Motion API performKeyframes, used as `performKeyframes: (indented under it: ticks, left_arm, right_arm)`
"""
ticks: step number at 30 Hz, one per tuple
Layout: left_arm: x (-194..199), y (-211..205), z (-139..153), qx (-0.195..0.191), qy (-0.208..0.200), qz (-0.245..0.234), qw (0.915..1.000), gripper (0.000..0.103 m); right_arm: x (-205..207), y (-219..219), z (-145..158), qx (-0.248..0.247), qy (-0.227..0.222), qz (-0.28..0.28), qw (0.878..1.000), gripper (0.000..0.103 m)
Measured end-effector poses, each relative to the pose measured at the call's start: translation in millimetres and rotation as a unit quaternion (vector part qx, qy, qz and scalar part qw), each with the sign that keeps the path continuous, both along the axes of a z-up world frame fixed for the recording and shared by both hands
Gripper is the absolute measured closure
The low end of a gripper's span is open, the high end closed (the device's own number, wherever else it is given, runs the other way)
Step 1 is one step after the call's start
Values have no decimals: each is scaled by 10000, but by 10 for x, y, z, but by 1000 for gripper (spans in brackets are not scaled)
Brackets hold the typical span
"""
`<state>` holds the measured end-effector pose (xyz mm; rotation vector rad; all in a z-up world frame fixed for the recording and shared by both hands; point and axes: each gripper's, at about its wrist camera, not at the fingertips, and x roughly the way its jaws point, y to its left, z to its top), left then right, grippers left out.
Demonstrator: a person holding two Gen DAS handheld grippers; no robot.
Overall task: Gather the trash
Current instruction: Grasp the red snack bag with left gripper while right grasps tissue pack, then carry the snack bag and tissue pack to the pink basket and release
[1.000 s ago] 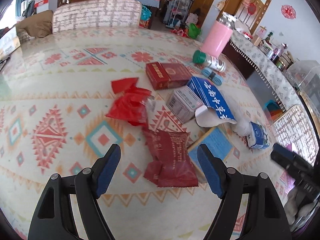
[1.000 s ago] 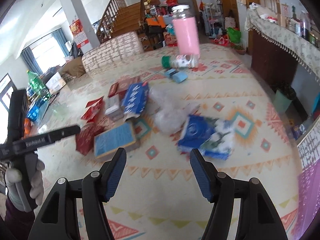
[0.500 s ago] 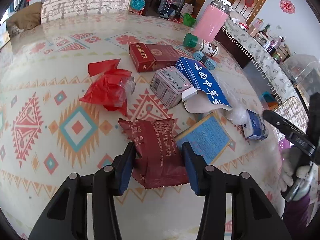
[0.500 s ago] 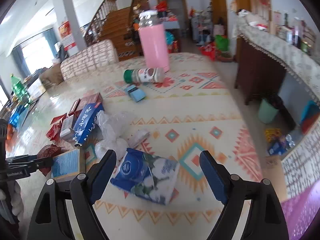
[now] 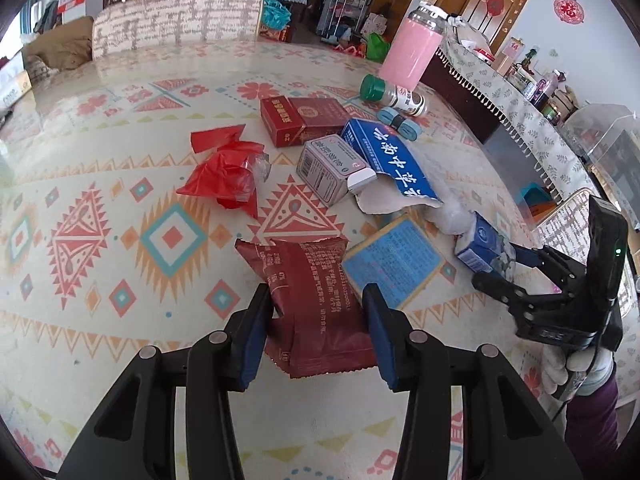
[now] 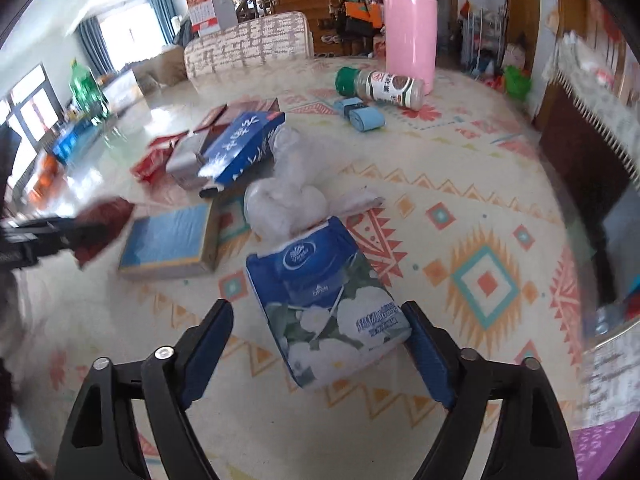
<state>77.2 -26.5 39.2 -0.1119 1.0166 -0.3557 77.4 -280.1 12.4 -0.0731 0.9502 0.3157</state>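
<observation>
Two boxes [image 5: 332, 168] beyond wrapper [image 5: 316, 308] — left gripper [image 5: 316, 312] clamped

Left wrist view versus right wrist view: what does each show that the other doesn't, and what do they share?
Only the left wrist view shows the left gripper closed on the dark red wrapper and the red plastic bag. Only the right wrist view shows the right gripper with jaws open around the tissue pack, and a green bottle off the table. Both show the pink tumbler, the spice jar lying on its side and the blue-faced box.
</observation>
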Motion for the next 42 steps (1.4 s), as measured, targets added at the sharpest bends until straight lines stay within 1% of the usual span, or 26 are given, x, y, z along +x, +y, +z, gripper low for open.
performKeyframes:
  ticks: [1, 2, 3, 4, 9, 15, 18, 25, 35, 42]
  left_arm:
    - [-26, -6, 17, 17, -30, 3, 10000, 58]
    - [-58, -12, 38, 29, -57, 0, 10000, 58]
    - [-96, -19, 62, 48, -88, -3, 9999, 58]
    - [-129, -24, 86, 70, -125, -1, 9999, 58]
    - [-310, -69, 237, 211, -380, 11, 9991, 58]
    - [-542, -175, 392, 406, -665, -59, 9969, 58]
    - [-629, -246, 443, 376, -729, -157, 9965, 58]
    - [-878, -459, 564, 277, -833, -424, 9952, 58]
    - [-1195, -1025, 697, 359, -1002, -930, 9900, 58]
    - [-1370, -1597, 788, 276, -1047, -1420, 9839, 58]
  right_arm:
    - [-14, 22, -2, -105, -56, -59, 9999, 32]
    - [-26, 27, 6, -161, -100, -124, 9997, 36]
    - [-36, 13, 22, -100, -93, -178, 9997, 44]
    - [-50, -12, 39, -9, -71, -220, 9997, 46]
    - [-183, -27, 133, 69, -207, -422, 9989, 48]
    - [-530, -77, 308, 178, -426, -592, 9972, 49]
    - [-725, -101, 384, 134, -531, -667, 9963, 49]
    - [-1190, -243, 565, 220, -756, -851, 9933, 49]
    - [-1733, -687, 691, 205, -972, -1340, 9860, 49]
    - [-2088, -1165, 772, 256, -1126, -1812, 9766, 49]
